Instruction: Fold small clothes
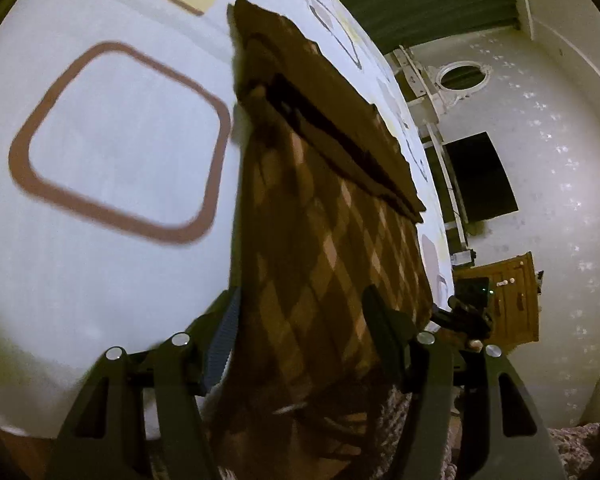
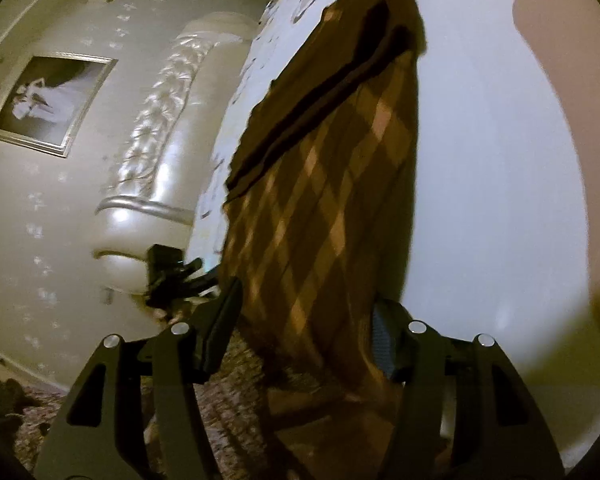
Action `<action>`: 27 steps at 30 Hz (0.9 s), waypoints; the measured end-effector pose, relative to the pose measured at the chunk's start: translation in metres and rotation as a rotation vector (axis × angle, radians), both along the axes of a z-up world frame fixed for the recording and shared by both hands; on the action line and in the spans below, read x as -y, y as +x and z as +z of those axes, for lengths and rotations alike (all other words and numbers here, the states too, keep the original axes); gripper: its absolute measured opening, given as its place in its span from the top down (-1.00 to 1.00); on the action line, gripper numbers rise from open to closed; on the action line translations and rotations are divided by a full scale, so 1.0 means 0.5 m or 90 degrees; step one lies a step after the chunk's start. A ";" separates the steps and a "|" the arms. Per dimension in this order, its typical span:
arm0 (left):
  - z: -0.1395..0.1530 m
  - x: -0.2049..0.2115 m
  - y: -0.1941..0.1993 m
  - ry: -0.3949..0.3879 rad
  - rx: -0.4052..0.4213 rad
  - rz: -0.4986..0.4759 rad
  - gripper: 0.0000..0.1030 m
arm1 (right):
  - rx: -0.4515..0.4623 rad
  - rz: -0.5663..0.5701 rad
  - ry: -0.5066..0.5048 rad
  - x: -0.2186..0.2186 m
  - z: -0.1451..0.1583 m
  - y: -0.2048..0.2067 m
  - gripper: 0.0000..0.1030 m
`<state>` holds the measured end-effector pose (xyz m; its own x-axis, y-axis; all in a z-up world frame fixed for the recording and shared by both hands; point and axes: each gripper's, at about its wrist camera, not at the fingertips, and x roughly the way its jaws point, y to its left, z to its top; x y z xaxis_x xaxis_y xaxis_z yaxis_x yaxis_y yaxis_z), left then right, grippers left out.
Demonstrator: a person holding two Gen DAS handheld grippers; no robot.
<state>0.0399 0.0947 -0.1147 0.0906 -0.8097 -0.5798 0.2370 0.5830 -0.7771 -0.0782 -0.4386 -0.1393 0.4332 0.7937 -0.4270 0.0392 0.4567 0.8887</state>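
Nearest in the left wrist view, the left gripper (image 1: 300, 316) has its two dark fingers spread apart, with the near end of a brown checked cloth garment (image 1: 332, 240) lying between them; the pads do not appear to press on it. In the right wrist view the right gripper (image 2: 306, 312) stands likewise, jaws apart, with the same brown checked cloth garment (image 2: 324, 208) running between the fingers and no clear pinch on it. The garment's near end hangs over the near edge of the white bedsheet with brown rounded-square outlines (image 1: 120, 140), above a mottled carpet (image 2: 228, 384). From there the garment stretches away across the sheet as a long strip, and at its far end a plain darker brown band is folded over the checked part, with a dark crease along the fold. Beyond the sheet's side edge in the right view stands a pearly tufted headboard (image 2: 156, 128), and farther off a framed black-and-white picture (image 2: 52, 104) hangs on the wall. The left view shows a wooden cabinet (image 1: 512, 300) by the far wall.
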 end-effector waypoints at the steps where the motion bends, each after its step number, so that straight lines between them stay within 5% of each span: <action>1: 0.001 0.003 -0.001 -0.001 -0.002 -0.001 -0.19 | -0.005 0.009 0.019 -0.003 -0.005 -0.007 -0.14; 9: -0.002 0.021 -0.038 0.009 -0.009 -0.034 -0.19 | -0.044 0.076 0.036 -0.030 -0.033 -0.045 -0.15; 21: -0.036 0.034 -0.083 0.072 -0.035 -0.063 -0.26 | -0.098 0.151 -0.080 -0.100 -0.043 -0.032 -0.14; 26: -0.035 0.053 -0.098 0.098 -0.014 -0.079 -0.18 | -0.108 0.166 -0.113 -0.124 -0.043 -0.034 0.45; 27: -0.038 0.063 -0.102 0.110 -0.013 -0.089 0.07 | -0.110 0.171 -0.121 -0.128 -0.044 -0.033 0.51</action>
